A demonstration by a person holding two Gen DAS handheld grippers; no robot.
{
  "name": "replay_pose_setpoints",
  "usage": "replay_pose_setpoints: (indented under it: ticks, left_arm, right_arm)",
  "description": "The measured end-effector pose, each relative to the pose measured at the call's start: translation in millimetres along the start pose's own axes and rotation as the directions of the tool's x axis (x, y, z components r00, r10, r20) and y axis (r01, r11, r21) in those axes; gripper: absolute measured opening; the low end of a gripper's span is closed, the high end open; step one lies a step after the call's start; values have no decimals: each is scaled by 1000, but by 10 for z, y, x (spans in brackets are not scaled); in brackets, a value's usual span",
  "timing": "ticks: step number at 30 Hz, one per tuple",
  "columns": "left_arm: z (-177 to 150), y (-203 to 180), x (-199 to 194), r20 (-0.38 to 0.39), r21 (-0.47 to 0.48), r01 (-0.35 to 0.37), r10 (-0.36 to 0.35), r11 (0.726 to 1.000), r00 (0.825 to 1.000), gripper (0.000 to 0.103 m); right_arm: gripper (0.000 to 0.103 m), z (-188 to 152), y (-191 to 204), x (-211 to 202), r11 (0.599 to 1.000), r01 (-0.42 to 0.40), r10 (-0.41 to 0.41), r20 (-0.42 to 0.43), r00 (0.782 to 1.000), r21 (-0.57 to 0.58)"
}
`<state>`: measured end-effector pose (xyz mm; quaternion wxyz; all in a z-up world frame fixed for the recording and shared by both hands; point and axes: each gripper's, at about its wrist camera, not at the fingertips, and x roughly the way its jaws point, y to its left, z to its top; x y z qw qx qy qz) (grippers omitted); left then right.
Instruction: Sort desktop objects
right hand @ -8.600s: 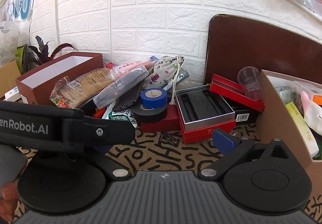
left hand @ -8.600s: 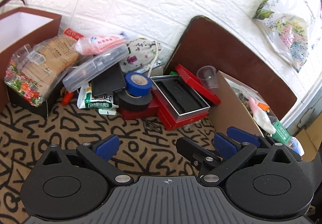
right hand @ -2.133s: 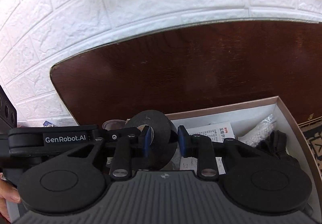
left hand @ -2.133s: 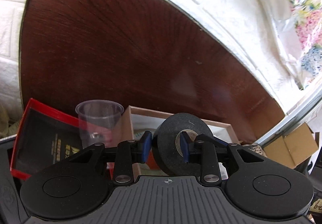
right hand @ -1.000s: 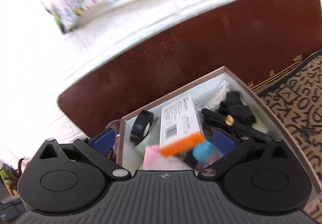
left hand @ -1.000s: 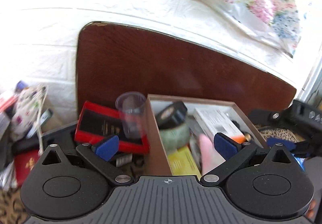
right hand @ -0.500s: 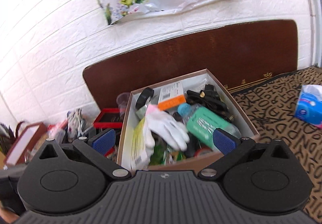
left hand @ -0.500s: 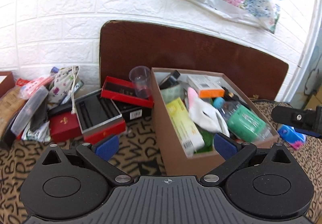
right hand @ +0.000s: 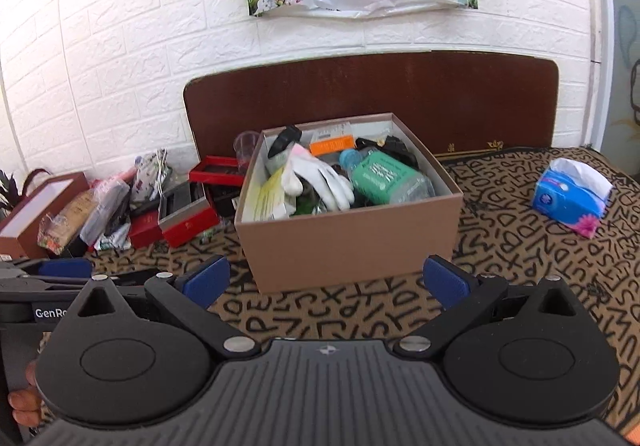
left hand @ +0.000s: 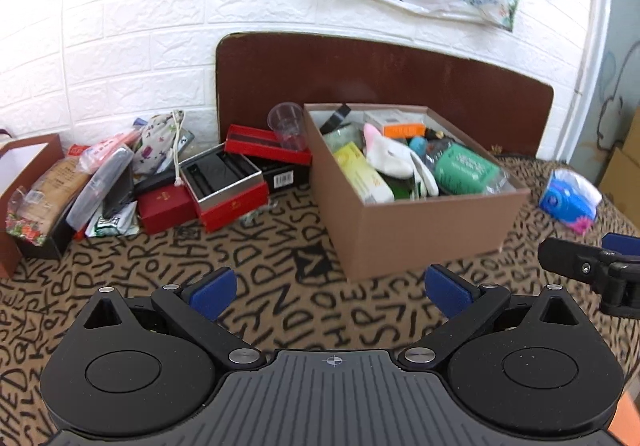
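A brown cardboard box (left hand: 420,221) (right hand: 352,246) stands on the patterned cloth, full of things: a black tape roll (left hand: 335,117) (right hand: 284,139) at its far left corner, a white glove (right hand: 320,175), a green bottle (left hand: 466,165). My left gripper (left hand: 332,288) is open and empty, low over the cloth in front of the box. My right gripper (right hand: 326,282) is open and empty too, also in front of the box. A pile of loose items lies to the left: red boxes (left hand: 224,181), a clear cup (left hand: 286,125), a floral pouch (left hand: 158,139).
A brown paper bag (left hand: 24,181) stands at the far left. A blue tissue pack (left hand: 568,201) (right hand: 572,195) lies right of the box. A dark wooden board (right hand: 380,93) leans on the white brick wall behind.
Both grippers held the black tape roll, let it go into the box's far corner, then opened and pulled back and down from the box to the cloth in front.
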<state>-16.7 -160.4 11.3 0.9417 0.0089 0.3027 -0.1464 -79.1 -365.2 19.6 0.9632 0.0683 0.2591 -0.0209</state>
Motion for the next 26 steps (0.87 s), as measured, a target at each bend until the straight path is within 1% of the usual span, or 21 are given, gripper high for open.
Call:
replay_pose_setpoints:
  ticks: [2, 6, 9, 16, 26]
  left_arm:
    - [-57, -30, -51, -3, 11, 1, -1, 1000, 1000, 103]
    - [-127, -79, -138, -3, 13, 30, -30, 999, 1000, 103]
    - [-157, -133, -175, 0, 28, 5, -5, 1000, 1000, 103]
    - [-157, -141, -202, -4, 22, 0, 0, 1000, 1000, 103]
    - [-162, -101, -150, -17, 13, 4, -4, 1000, 1000, 103]
  right_arm:
    - [103, -101, 33, -44, 1000, 25, -25, -18, 1000, -9]
    - [103, -284, 80, -118, 999, 48, -49, -44, 998, -25]
    - [103, -362, 112, -154, 998, 56, -58, -59, 997, -41]
    - [103, -377, 83, -178, 997, 71, -72, -67, 995, -19]
    - [103, -377, 82, -134, 997, 81, -82, -85, 993, -18]
